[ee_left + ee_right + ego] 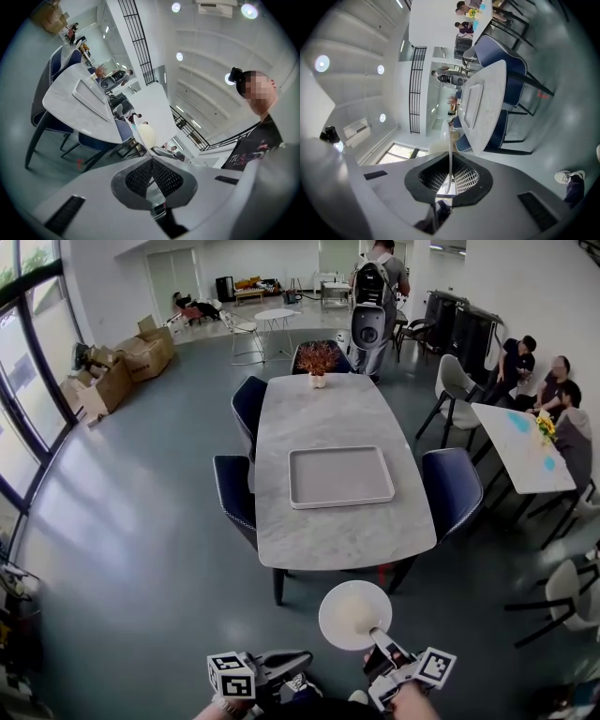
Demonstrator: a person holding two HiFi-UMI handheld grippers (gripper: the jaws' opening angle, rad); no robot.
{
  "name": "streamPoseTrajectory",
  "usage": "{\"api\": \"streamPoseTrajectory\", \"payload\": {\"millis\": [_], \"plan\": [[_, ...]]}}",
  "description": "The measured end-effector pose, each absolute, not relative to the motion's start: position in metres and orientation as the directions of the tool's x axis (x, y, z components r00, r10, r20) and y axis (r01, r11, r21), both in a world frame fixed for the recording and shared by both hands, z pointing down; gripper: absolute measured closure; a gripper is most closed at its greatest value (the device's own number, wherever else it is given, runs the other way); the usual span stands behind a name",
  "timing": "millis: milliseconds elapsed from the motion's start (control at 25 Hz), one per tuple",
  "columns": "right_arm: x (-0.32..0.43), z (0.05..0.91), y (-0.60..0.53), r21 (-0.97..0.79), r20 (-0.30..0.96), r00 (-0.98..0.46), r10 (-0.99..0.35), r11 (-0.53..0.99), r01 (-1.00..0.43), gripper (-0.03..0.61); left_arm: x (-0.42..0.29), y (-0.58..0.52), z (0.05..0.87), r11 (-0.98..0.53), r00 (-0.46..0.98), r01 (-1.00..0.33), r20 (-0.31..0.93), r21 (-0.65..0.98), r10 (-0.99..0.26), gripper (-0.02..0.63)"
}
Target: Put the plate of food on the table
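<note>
- The right tool [449, 177] is clamped on the rim of the plate [354, 613]. In the right gripper view the rim stands edge-on between the two pads, which are almost together on it.
- The plate is round and white and is held roughly level in the air.
- It hangs above the floor [141, 549], just short of the near edge of the worktop [328, 409] and towards the near right corner. It does not touch the worktop.
- The plate's top face shows a pale cream patch. This is probably the food, but the head view is too small to tell what kind.
- The left tool [153, 161] is closed, with its pad tips meeting and nothing between them. In the head view it sits low and left of the plate, apart from it.
- The worktop is a long grey marble-look slab with rounded ends.
- A white rectangular tray [342, 503] lies at about the middle of the worktop.
- A small potted plant [317, 360] stands at the far end.
- The strip of worktop between the tray and the near edge is bare.
- Dark blue chairs stand along the long edges: two on the left [234, 488] and one on the right [453, 486].
- People sit at a second table [520, 451] well off to the right.
- Another person with a backpack [375, 282] stands beyond the far end.
</note>
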State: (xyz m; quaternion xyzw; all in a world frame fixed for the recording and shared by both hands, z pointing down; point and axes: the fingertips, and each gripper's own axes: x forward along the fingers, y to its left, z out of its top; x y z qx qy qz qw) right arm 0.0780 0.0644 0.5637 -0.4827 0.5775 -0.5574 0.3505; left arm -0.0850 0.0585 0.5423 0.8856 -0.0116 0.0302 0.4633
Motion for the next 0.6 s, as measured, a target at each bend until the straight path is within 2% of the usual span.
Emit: {"api": "streamPoseTrajectory", "payload": {"millis": [480, 600], "plan": [[0.047, 0.556, 0.040, -0.977, 0.151, -0.287, -0.946, -0.098, -0.191, 0.560, -0.123, 0.033, 0.530, -0.596, 0.999, -0.034, 0.027, 0.803, -0.021, 0.609], [0.040, 0.546, 0.030, -0.978, 0.121, -0.304, -0.945, -0.061, -0.199, 0.560, -0.134, 0.029, 0.529, -0.599, 0.999, -0.041, 0.016, 0.799, -0.047, 0.609]]}}
